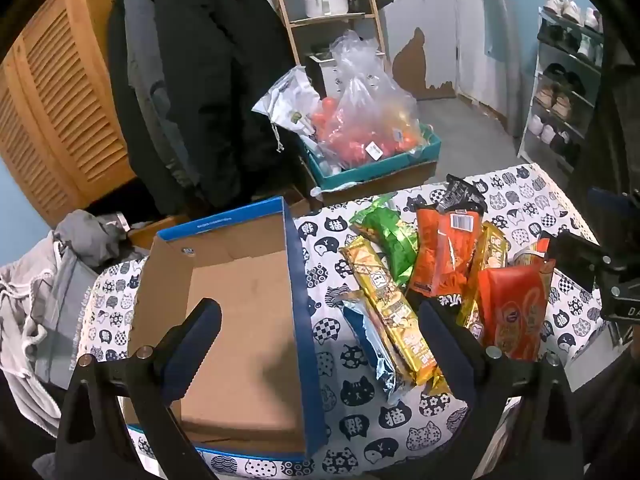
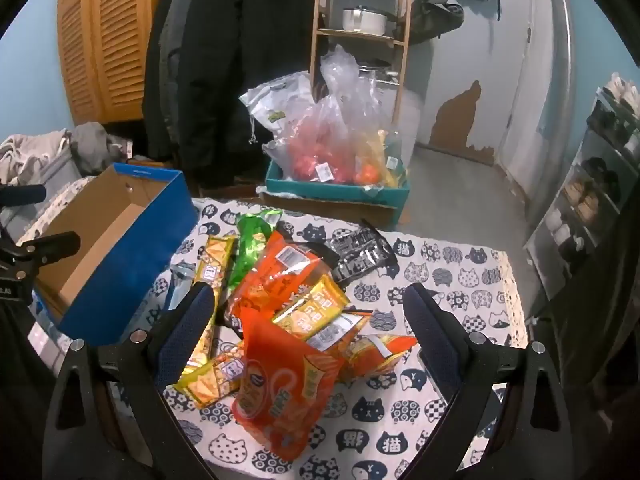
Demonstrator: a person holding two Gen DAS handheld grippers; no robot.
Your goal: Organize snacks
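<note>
An empty cardboard box (image 1: 240, 320) with blue outer walls stands on the left of the cat-print tablecloth (image 1: 360, 420). To its right is a heap of snack packets: a long gold one (image 1: 384, 312), a green one (image 1: 390, 240), an orange one (image 1: 444, 256), a red-orange bag (image 1: 512, 312), a black one (image 1: 460, 192) and a silver-blue one (image 1: 372, 344). My left gripper (image 1: 318, 306) hovers open over the box's right wall, holding nothing. My right gripper (image 2: 309, 292) hangs open above the heap, over the big orange bag (image 2: 280, 392), with the box (image 2: 120, 240) to its left.
Beyond the table a teal crate (image 1: 372, 164) holds plastic bags of fruit. Dark coats (image 1: 192, 80) hang behind the box, beside a wooden shelf (image 1: 332, 0) with a pot. A shoe rack (image 1: 560, 100) stands at the right. Grey clothes (image 1: 40, 300) are piled at the left.
</note>
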